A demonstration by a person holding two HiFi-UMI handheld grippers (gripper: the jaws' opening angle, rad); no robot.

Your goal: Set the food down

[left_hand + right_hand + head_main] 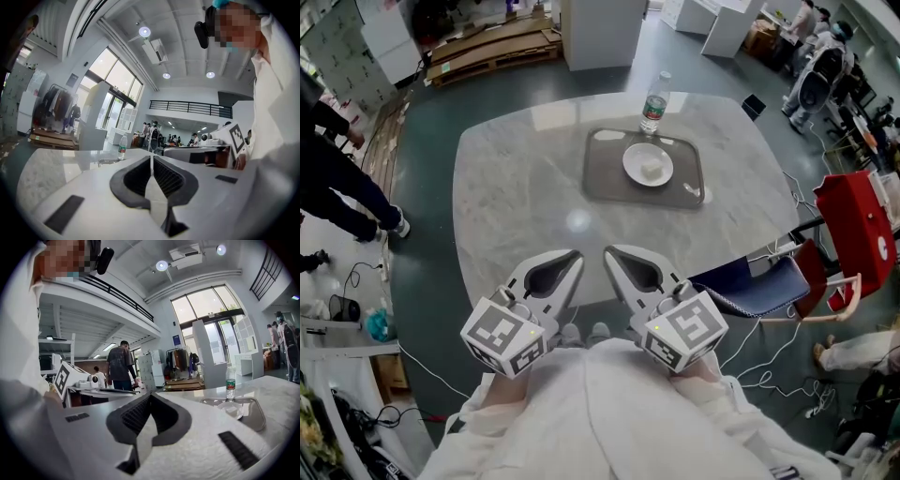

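Note:
A small pale piece of food lies on a white plate, which sits on a grey tray at the far side of the marble table. In the right gripper view the plate and tray show at the right. My left gripper and right gripper hover side by side over the table's near edge, well short of the tray. Both are shut with nothing between the jaws, as seen at the left gripper and the right gripper in their own views.
A water bottle stands just behind the tray. A blue chair and a red chair stand at the table's right. A person walks at the left. Wooden pallets and a white pillar lie beyond.

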